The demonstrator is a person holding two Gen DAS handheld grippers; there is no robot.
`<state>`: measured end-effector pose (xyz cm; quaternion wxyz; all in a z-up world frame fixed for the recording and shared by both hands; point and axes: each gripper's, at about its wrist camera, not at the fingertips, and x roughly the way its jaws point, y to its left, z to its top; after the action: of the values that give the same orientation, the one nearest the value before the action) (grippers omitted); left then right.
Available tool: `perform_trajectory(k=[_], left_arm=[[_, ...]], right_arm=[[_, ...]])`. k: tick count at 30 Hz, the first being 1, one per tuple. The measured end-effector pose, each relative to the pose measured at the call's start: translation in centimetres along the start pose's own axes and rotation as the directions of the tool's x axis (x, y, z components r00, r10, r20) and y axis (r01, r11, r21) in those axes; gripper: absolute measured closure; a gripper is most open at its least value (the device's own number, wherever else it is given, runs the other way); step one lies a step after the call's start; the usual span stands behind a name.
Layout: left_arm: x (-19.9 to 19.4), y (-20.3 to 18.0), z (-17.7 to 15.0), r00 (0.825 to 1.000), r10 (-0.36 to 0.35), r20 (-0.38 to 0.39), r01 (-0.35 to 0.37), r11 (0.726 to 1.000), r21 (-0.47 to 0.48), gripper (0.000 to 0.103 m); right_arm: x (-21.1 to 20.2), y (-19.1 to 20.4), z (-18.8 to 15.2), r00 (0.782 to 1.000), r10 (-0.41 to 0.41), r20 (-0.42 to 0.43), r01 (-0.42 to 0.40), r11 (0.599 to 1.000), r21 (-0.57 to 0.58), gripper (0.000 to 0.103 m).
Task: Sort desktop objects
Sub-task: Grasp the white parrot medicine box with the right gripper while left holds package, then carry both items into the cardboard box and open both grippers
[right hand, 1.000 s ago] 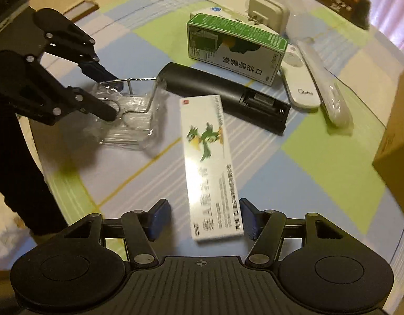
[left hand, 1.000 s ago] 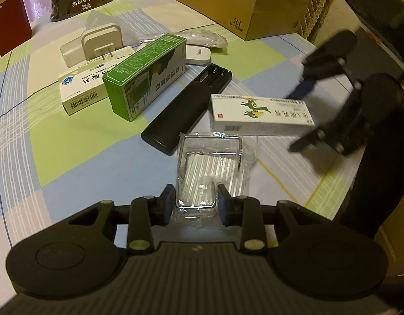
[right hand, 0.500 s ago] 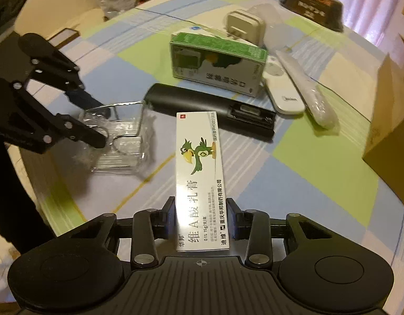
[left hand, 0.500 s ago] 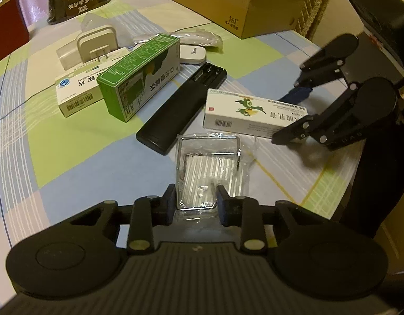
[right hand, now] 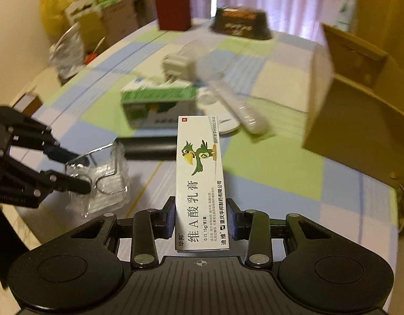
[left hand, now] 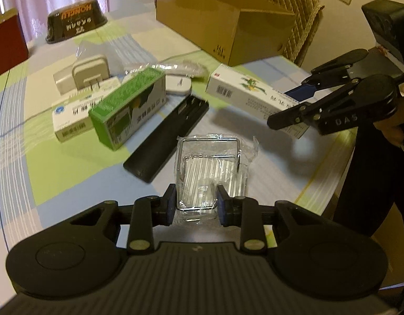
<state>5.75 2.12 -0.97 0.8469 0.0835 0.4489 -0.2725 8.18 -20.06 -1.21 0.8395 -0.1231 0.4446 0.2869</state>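
Right tongs [right hand: 201, 219] clamped on the near end of the white ointment box [right hand: 200, 178], parrot print up, box lifted clear of the tabletop [right hand: 270, 165] and pointing forward. Left tongs [left hand: 194, 204] closed against a wire rack in clear plastic wrap [left hand: 211, 170]; whether the rack rests on the cloth or is raised, cannot tell. Left view alone gives the side of the right tongs with a hand on its grip at far right, the ointment box casting a shadow on the cloth beneath it, and the open top of the cardboard box [left hand: 228, 23] — also a quilted chair back and a wall socket behind it. Right view alone gives the printed face of the ointment box, and bags and cartons along the wall at far left; most of this view is motion-blurred. Both views: black remote [left hand: 167, 141] with battery bay open, just beyond the rack; green carton [left hand: 128, 110] leaning on a white carton [left hand: 70, 120]; white plug adapter [left hand: 89, 76]; white remote [right hand: 244, 113] in wrap. Checked cloth of green, blue and cream. Far end — dark bowl [left hand: 75, 21], red box [left hand: 7, 44], pink curtains.
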Motion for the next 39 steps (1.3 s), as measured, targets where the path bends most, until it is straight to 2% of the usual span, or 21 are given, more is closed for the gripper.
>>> perform_trajectory(k=[10,22,26,32,36,39], left_arm=[[-0.3,-1.3,3.4,0.999,0.011,0.046,-0.012,1.0,0.018,0.077],[-0.7,-2.4,8.2,0.993,0.024,0.116,-0.025,1.0,0.003,0.077],[-0.2,-3.3,11.8,0.988,0.031,0.152,-0.037,0.999,0.035,0.077],[1.3,-5.0,19.0,0.975,0.019,0.221,-0.04,0.995,0.091,0.077],[3.3,-5.8,24.1,0.966,0.019,0.258,-0.051,0.991,0.12,0.077],[5.5,-6.2,27.2,0.963,0.017,0.269,-0.055,0.989,0.137,0.077]], right_arm=[[-3.8,-2.9,0.6,0.997,-0.07,0.045,0.066,0.994,0.089,0.066],[-6.1,-5.6,1.4,0.986,-0.135,0.096,0.116,0.977,0.178,0.066],[-7.8,-8.2,3.2,0.974,-0.175,0.142,0.141,0.965,0.223,0.066],[-9.9,-14.1,7.3,0.945,-0.257,0.201,0.195,0.939,0.284,0.066],[-9.7,-17.9,9.9,0.926,-0.313,0.21,0.24,0.92,0.311,0.066],[-8.8,-20.5,10.8,0.921,-0.335,0.197,0.253,0.902,0.35,0.066]])
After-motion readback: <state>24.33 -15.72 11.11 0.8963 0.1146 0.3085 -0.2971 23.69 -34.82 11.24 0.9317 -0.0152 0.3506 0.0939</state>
